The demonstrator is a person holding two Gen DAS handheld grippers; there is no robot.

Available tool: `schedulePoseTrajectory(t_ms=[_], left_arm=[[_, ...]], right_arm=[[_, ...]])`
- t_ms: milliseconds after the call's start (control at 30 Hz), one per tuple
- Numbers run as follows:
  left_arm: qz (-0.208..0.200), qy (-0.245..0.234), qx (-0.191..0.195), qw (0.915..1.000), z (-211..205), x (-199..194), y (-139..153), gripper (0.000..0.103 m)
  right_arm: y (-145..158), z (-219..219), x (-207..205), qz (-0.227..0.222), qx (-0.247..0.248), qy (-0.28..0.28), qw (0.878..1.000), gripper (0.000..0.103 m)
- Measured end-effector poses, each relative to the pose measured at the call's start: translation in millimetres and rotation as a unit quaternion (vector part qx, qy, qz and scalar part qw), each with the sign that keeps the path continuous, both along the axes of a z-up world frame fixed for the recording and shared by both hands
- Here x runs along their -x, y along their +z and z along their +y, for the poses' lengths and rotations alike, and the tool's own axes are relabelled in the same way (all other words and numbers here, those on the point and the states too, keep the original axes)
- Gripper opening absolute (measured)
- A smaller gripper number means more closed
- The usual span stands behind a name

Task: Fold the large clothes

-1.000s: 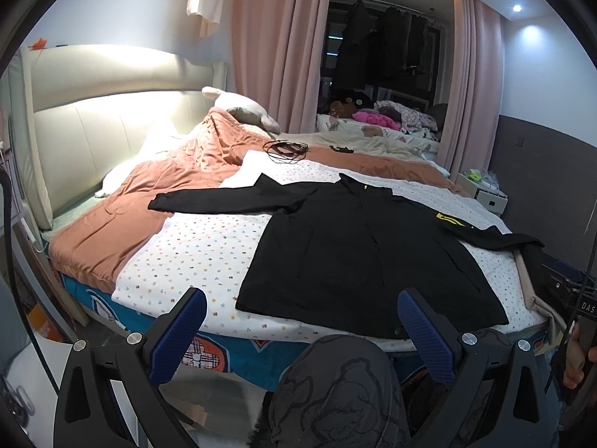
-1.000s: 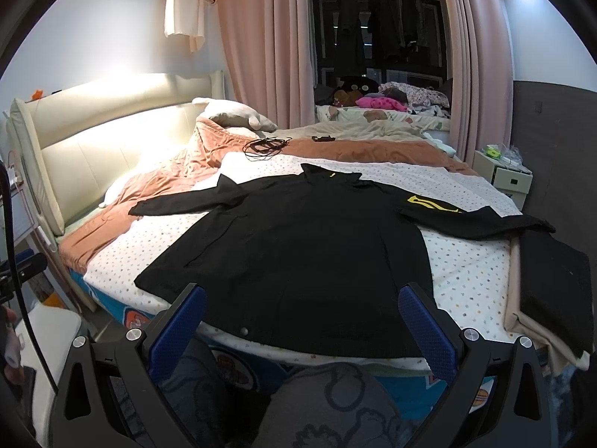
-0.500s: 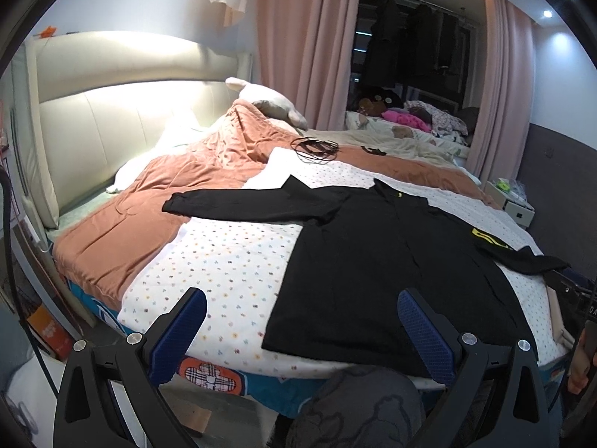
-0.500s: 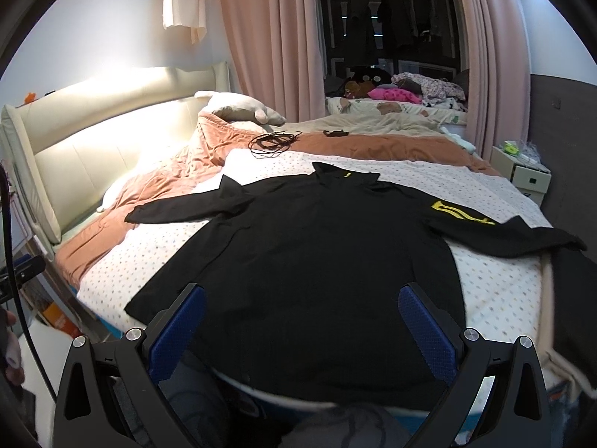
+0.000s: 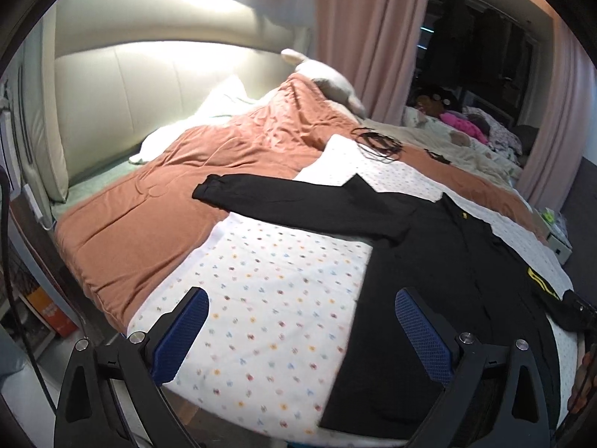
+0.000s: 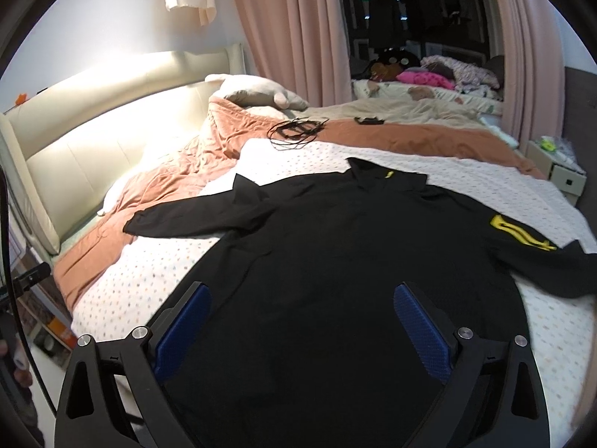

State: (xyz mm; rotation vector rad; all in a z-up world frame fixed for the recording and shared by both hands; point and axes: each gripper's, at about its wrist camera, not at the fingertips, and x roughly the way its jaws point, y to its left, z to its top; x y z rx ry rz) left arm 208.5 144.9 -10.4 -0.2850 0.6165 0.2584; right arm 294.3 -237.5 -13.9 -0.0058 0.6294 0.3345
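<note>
One black jacket flat on bed, collar probably toward curtains, sleeves sideways.

I can read no words or numbers anywhere from my cameras. The nearest thing to a sign is a yellow emblem printed on one sleeve of the black jacket, made of angular strokes I can't make out as letters. A small yellow mark sits at its collar, too small to read.
</note>
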Motion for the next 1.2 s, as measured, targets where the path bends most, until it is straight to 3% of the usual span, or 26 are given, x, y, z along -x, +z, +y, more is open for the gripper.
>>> schedulePoseTrajectory(t_ms=[200, 367, 500, 600, 733, 900, 1000, 1200], left_arm=[[0.035, 0.037, 0.046, 0.9977, 49, -56, -29, 0.08], [0.055, 0.056, 0.066, 0.9947, 81, -102, -50, 0.072], [0.067, 0.07, 0.094, 0.9907, 107, -140, -67, 0.064], [0.078, 0.083, 0.112, 0.9871, 125, -165, -82, 0.062], [0.091, 0.106, 0.136, 0.9807, 153, -197, -105, 0.057], [0.107, 0.134, 0.172, 0.9701, 185, -229, -135, 0.048], [0.114, 0.149, 0.191, 0.9636, 202, -244, -150, 0.044], [0.113, 0.163, 0.189, 0.9617, 223, -272, -164, 0.041]], right_arm=[[-26, 26, -63, 0.041, -0.018, 0.005, 0.999, 0.086], [-51, 52, -114, 0.076, -0.02, 0.013, 0.997, 0.076], [-66, 67, -146, 0.09, -0.017, 0.017, 0.996, 0.075], [-77, 79, -170, 0.102, -0.018, 0.019, 0.994, 0.074], [-91, 93, -199, 0.12, -0.017, 0.024, 0.992, 0.064], [-107, 106, -233, 0.134, -0.022, 0.013, 0.991, 0.063], [-116, 115, -248, 0.146, -0.024, 0.018, 0.989, 0.051], [-136, 125, -273, 0.167, -0.048, 0.02, 0.985, 0.044]])
